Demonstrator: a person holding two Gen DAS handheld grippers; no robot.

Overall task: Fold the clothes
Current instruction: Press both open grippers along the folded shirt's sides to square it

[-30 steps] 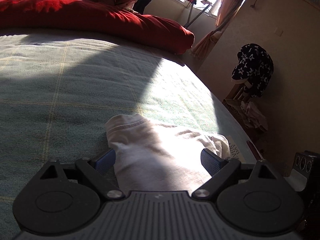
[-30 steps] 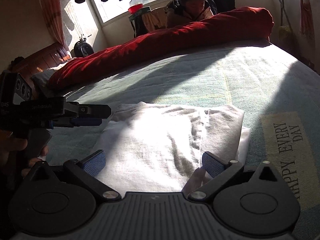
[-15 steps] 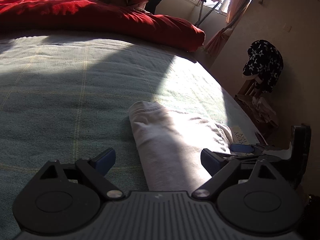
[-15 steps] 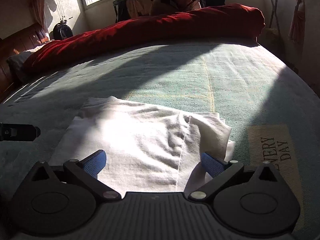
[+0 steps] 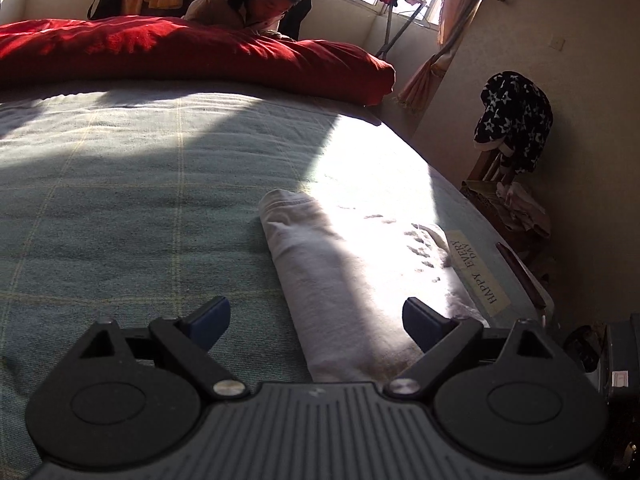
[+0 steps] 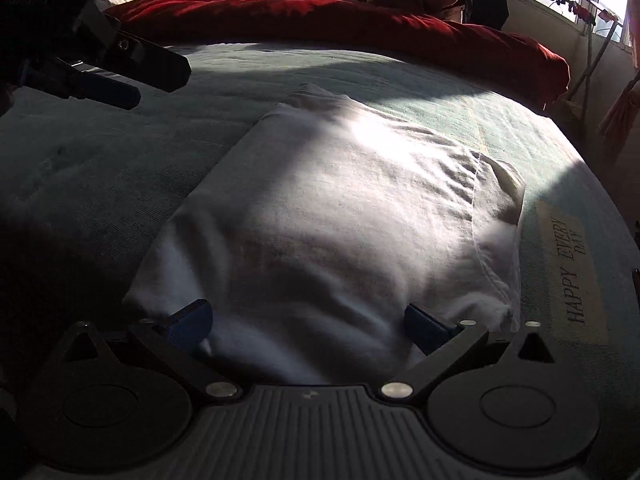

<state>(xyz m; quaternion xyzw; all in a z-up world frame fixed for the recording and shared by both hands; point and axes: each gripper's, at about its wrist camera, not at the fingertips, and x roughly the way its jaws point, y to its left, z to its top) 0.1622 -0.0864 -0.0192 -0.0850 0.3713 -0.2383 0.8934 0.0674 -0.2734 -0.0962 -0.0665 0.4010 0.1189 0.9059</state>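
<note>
— Shirt (image 6: 332, 216) lay folded on bed (image 5: 120, 200), ahead of right gripper (image 6: 308, 322), partly ahead of left gripper (image 5: 316, 318).
— Grips?
— Both spread wide, empty. Probably needed final fold or smoothing next.

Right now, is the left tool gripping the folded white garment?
No, the left tool stands wide open over the folded white garment, its blue pads clear of the cloth.
</note>
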